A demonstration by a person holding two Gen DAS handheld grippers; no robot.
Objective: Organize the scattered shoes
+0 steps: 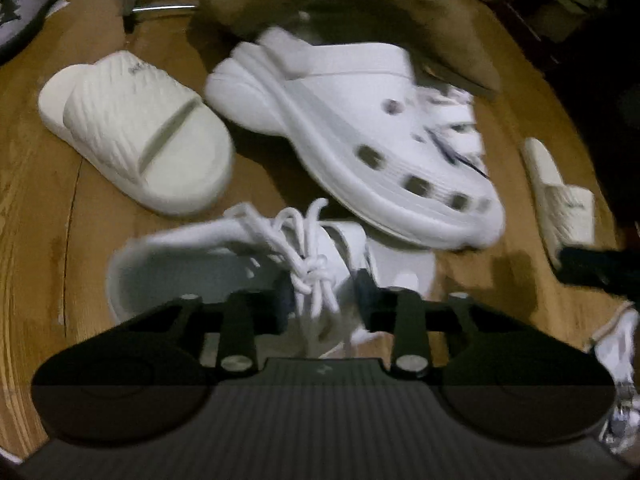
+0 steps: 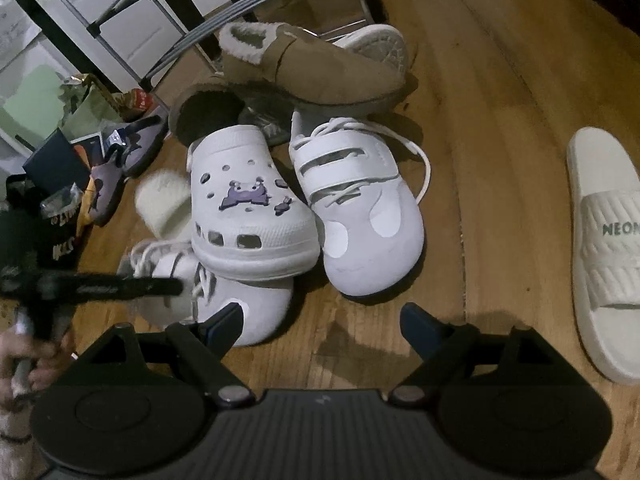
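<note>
I'm holding my left hand-held gripper (image 1: 322, 300) down over a white lace-up sneaker (image 1: 240, 264) lying on the wooden floor (image 1: 48, 208), and its fingers are pinching the sneaker's tongue and knotted white laces (image 1: 308, 256) between them. Just beyond that sneaker, a white chunky foam clog with round holes (image 1: 360, 140) is resting against it, and a cream ribbed slide sandal (image 1: 136, 136) is sitting just beside the clog. A tan suede slipper with fleece lining (image 1: 360, 12) is lying behind the clog, blurred here. My right hand-held gripper (image 2: 322, 322) is hovering with its fingers spread wide, nothing between them, only bare floor below. Ahead of it, the clog is showing a purple charm (image 2: 244, 196) on its top, and a second white lace-up sneaker (image 2: 360, 208) is touching its side. The matching cream slide (image 2: 608, 248) is lying well apart at the right edge. A chrome-and-black shoe rack (image 2: 200, 12) is standing behind the pile.
</note>
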